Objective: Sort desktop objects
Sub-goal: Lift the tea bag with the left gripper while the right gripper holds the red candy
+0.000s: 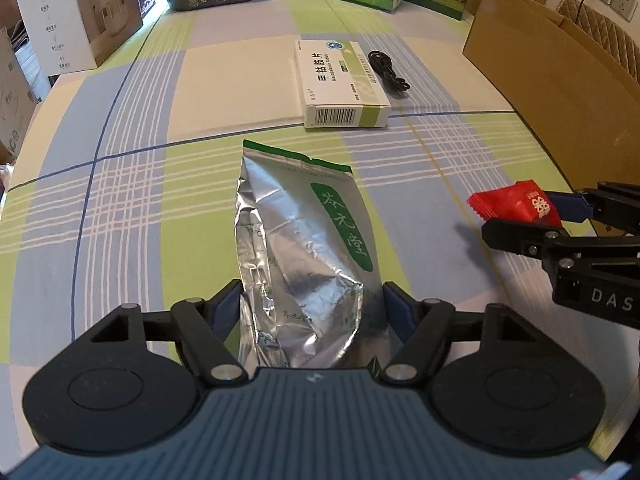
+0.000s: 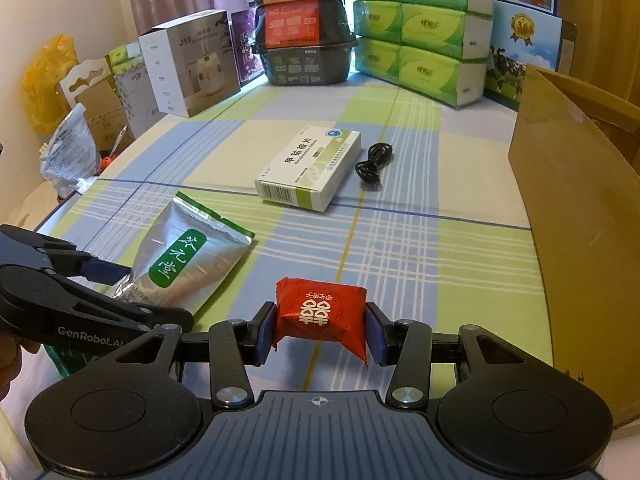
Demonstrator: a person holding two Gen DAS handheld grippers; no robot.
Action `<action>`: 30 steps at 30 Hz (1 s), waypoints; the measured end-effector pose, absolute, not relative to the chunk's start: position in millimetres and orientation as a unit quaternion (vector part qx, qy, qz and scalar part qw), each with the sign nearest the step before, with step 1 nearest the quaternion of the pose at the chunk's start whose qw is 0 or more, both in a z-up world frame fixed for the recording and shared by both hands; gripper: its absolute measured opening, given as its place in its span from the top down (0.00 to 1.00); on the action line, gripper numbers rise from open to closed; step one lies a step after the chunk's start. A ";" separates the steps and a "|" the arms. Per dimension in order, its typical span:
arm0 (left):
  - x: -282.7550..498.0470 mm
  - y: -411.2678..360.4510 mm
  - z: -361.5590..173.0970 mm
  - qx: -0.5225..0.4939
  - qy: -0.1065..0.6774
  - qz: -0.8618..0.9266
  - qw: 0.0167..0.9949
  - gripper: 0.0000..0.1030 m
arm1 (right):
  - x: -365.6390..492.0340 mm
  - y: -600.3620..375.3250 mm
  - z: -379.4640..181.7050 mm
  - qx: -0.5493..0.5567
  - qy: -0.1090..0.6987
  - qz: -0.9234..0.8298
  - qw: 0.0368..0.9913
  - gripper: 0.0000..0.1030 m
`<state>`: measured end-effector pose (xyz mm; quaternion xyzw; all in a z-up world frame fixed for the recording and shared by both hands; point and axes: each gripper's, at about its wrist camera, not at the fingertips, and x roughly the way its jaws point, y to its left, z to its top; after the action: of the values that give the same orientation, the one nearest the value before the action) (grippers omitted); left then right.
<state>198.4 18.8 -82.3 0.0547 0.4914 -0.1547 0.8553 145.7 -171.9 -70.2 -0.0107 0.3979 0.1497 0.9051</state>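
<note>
A silver foil pouch [image 1: 304, 248] with a green label lies lengthwise on the checked tablecloth, and my left gripper [image 1: 312, 304] is shut on its near end. In the right wrist view the same pouch [image 2: 184, 256] sits at the left with the left gripper [image 2: 120, 280] around its lower end. My right gripper [image 2: 320, 326] is shut on a small red candy packet [image 2: 320, 314], held just above the cloth. That packet [image 1: 516, 206] and the right gripper [image 1: 540, 216] show at the right edge of the left wrist view. A white and green medicine box [image 1: 340, 82] and a coiled black cable [image 1: 388, 74] lie farther back.
An open brown cardboard box [image 2: 580, 216] stands along the right side of the table. Stacked green tissue packs [image 2: 424, 32], black food containers [image 2: 308, 24] and a white appliance box [image 2: 188, 64] line the far edge. Bags and cartons crowd the left beyond the table edge.
</note>
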 end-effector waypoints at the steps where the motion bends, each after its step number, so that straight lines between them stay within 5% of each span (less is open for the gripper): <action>1: 198.3 18.5 -82.2 0.054 0.491 -0.155 0.856 0.36 | 145.6 -172.0 -70.3 -0.011 0.398 0.150 0.905 0.58; 3: 196.8 18.8 -80.4 0.044 0.489 -0.156 0.857 0.50 | 145.7 -172.2 -70.1 -0.010 0.397 0.149 0.906 0.58; 6: 194.2 18.1 -75.8 0.030 0.484 -0.146 0.862 0.56 | 146.0 -174.1 -68.4 -0.004 0.392 0.145 0.908 0.58; 30: 170.6 21.4 -58.0 -0.003 0.466 -0.129 0.875 0.57 | 135.6 -181.1 -59.9 -0.004 0.377 0.132 0.917 0.58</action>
<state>170.6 21.4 -58.0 -0.0028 0.4657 -0.1295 0.8754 135.6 -181.1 -59.9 -0.0042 0.3772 0.1324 0.9166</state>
